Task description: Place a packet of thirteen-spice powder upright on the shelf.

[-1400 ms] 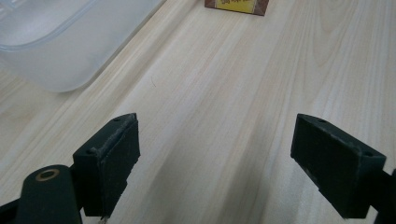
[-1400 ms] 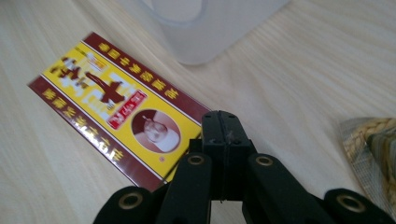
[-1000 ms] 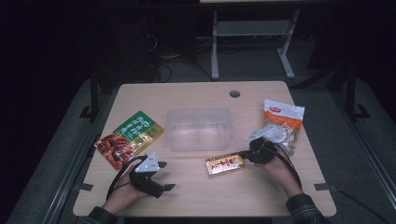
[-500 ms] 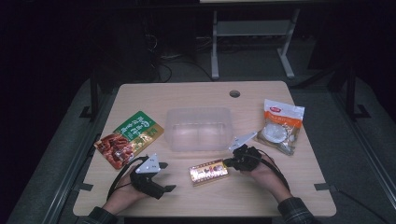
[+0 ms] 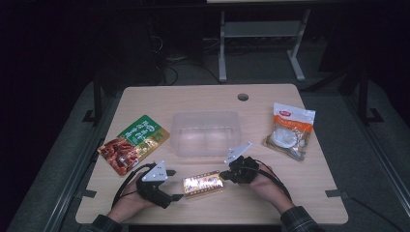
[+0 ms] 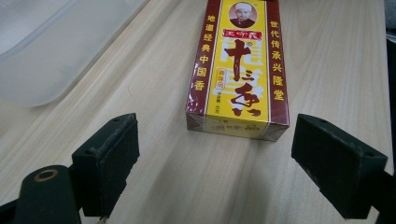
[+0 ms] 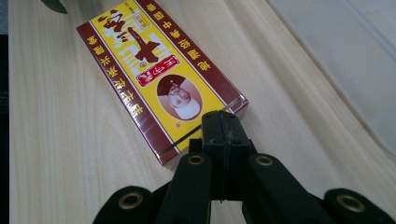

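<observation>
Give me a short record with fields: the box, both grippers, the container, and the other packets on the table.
box: yellow and red box, flat on table
right gripper: jaws shut, tips against the box end
left gripper: jaws open, box just ahead, not touching
container: clear plastic container, behind the box
other packets: green and red packet far left; white packet far right

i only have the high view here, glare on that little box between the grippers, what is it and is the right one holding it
Observer: It is a yellow and dark-red box with Chinese print and a small portrait. The right gripper is shut, its tips against the box's end, gripping nothing.
Operator: and the left gripper
Observer: The left gripper is open; the box's near end lies just ahead of its jaws, not between the pads.
Operator: box flat or tipped
Observer: Flat on the wooden table, printed face up, beside the clear plastic container.
</observation>
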The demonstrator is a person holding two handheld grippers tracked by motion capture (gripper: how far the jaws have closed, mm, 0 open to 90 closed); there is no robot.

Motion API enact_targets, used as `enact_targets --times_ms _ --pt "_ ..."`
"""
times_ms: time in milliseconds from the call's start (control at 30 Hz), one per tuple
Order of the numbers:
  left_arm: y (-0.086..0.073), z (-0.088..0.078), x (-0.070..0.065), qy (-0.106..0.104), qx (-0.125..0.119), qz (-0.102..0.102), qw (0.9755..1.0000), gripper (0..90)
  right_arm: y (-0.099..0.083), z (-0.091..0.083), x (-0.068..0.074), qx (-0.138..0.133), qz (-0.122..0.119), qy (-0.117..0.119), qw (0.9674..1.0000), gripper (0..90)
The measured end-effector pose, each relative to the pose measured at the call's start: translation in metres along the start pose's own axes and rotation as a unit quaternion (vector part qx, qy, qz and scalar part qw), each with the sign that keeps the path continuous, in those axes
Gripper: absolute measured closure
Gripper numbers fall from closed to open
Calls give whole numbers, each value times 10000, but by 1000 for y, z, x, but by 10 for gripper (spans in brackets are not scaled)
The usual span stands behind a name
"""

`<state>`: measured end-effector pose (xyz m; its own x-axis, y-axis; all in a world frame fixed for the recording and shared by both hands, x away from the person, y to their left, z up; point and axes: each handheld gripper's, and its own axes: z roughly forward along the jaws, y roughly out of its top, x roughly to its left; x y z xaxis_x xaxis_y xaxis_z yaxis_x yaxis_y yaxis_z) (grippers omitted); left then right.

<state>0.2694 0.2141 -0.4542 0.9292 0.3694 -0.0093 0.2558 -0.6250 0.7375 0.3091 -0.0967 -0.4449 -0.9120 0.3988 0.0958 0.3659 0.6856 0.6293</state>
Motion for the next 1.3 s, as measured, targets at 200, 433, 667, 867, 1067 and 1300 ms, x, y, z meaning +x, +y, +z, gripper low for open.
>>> enact_targets --times_ms 200,433,667,867,1067,1300 --pt "0 0 -1 -20 5 35 10000 146 -3 -10 -4 -142 103 -10 9998 900" --pt "2 3 -3 -85 32 94 9999 146 -12 -22 -11 -301 273 202 9990 654" --pt "3 6 -3 -99 76 142 9998 146 -11 -20 -10 -564 -228 513 9968 359" --pt "3 8 -4 -132 94 153 9998 146 14 -3 -7 -318 -1210 656 9900 241" --pt "2 7 -3 -133 98 152 9997 146 26 19 -7 -48 -1603 953 9824 185" --pt "2 6 -4 -141 96 148 9997 146 24 40 -3 402 -1786 931 9787 213"
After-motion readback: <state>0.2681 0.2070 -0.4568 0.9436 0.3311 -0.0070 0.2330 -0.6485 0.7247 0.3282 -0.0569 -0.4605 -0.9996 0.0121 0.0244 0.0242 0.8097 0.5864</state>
